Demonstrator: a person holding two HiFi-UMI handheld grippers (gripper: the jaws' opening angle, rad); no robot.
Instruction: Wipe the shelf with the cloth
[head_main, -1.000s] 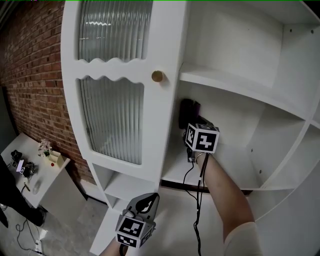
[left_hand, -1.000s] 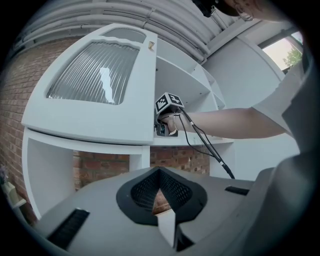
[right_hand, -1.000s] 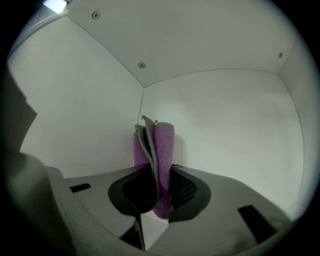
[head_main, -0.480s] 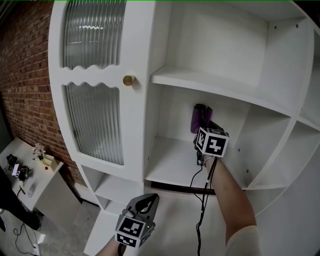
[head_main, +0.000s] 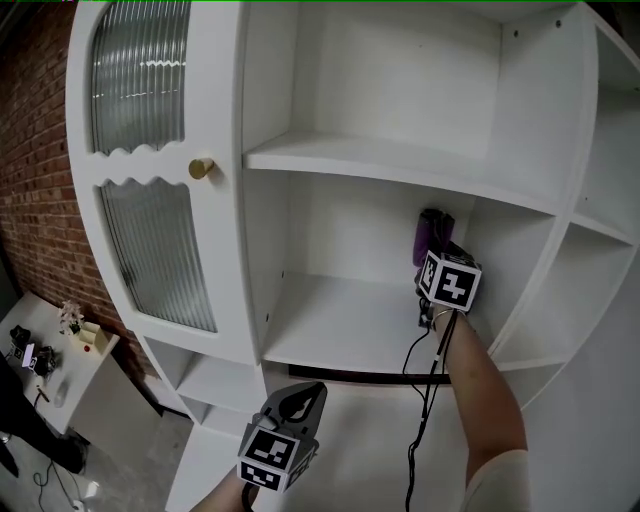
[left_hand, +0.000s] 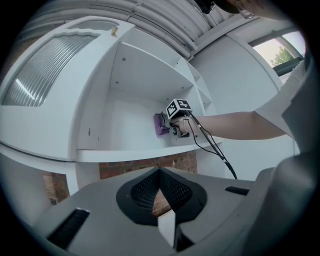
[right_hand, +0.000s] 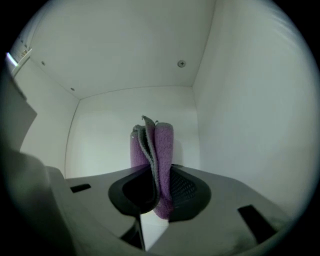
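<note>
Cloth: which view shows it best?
Right gripper view: the cloth sits centre-frame, folds clear, pinched in the right claw. Head view shows a purple strip past the marker cube; left gripper view, a small distant patch.

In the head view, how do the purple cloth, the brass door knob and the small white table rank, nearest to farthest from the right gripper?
1. Purple cloth: clamped by the right gripper, above the shelf.
2. Brass door knob: on the cabinet door, up left.
3. Small white table: far lower left, below the cabinet.
</note>
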